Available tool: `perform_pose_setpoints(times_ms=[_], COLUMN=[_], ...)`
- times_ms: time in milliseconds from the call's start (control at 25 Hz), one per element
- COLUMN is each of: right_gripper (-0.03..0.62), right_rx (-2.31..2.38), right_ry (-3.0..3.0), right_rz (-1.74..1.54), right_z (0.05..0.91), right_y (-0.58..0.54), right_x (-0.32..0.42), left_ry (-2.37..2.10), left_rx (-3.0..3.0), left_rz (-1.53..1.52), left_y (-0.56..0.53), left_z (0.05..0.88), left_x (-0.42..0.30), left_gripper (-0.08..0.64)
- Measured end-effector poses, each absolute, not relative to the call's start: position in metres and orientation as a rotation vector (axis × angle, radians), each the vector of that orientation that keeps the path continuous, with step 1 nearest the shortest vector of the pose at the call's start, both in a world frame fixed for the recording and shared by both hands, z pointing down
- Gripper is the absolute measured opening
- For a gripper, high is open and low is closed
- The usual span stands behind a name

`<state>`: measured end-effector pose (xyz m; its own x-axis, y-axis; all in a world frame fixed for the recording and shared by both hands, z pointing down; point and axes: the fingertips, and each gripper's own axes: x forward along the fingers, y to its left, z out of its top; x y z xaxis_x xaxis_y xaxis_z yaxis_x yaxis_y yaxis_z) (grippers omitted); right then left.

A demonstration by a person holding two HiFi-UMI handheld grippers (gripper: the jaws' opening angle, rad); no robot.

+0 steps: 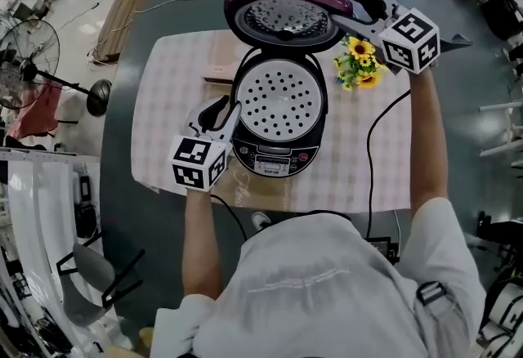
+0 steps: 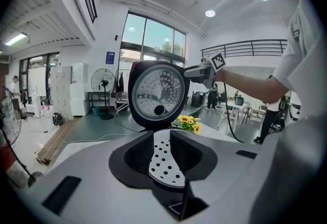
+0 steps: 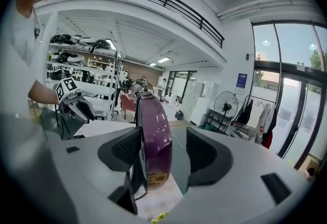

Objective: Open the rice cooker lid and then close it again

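The rice cooker [image 1: 276, 154] stands mid-table with its purple lid [image 1: 282, 17] swung up, showing the lid's silver inner plate and the white perforated tray [image 1: 280, 99] in the pot. My right gripper [image 1: 353, 11] is at the lid's right edge. In the right gripper view the lid [image 3: 156, 136] stands edge-on between the open jaws [image 3: 163, 152], near the left pad with a gap at the right pad. My left gripper [image 1: 223, 113] sits at the cooker's left rim, its jaws [image 2: 166, 154] apart, gripping nothing, with the raised lid [image 2: 158, 95] beyond.
A checked cloth [image 1: 176, 95] covers the round dark table. Yellow artificial sunflowers [image 1: 359, 60] stand right of the cooker, below my right gripper. A black power cord [image 1: 374, 144] runs down the right side. A flat tan box [image 1: 219, 69] lies behind the cooker's left.
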<state>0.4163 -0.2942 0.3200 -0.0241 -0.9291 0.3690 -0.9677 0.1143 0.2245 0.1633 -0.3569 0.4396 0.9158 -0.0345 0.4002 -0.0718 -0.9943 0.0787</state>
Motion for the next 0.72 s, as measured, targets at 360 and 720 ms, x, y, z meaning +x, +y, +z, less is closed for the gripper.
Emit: perform_pose_setpoints(times_ms=[360,720], right_gripper=[0.278,0.215], right_rx=[1.740,1.747], right_ry=[-2.075,-2.071], right_rz=[0.138,0.127], right_z=[0.325,0.326], right_y=[-0.309,-0.309], right_x=[0.410,0.404], left_ry=[-0.091,-0.084], left_rx=[2.966,2.969], left_rz=[0.645,0.651], left_y=[-0.360,-0.356], left_z=[0.449,0.445], left_x=[0.167,0.163], left_gripper=[0.112,0.112])
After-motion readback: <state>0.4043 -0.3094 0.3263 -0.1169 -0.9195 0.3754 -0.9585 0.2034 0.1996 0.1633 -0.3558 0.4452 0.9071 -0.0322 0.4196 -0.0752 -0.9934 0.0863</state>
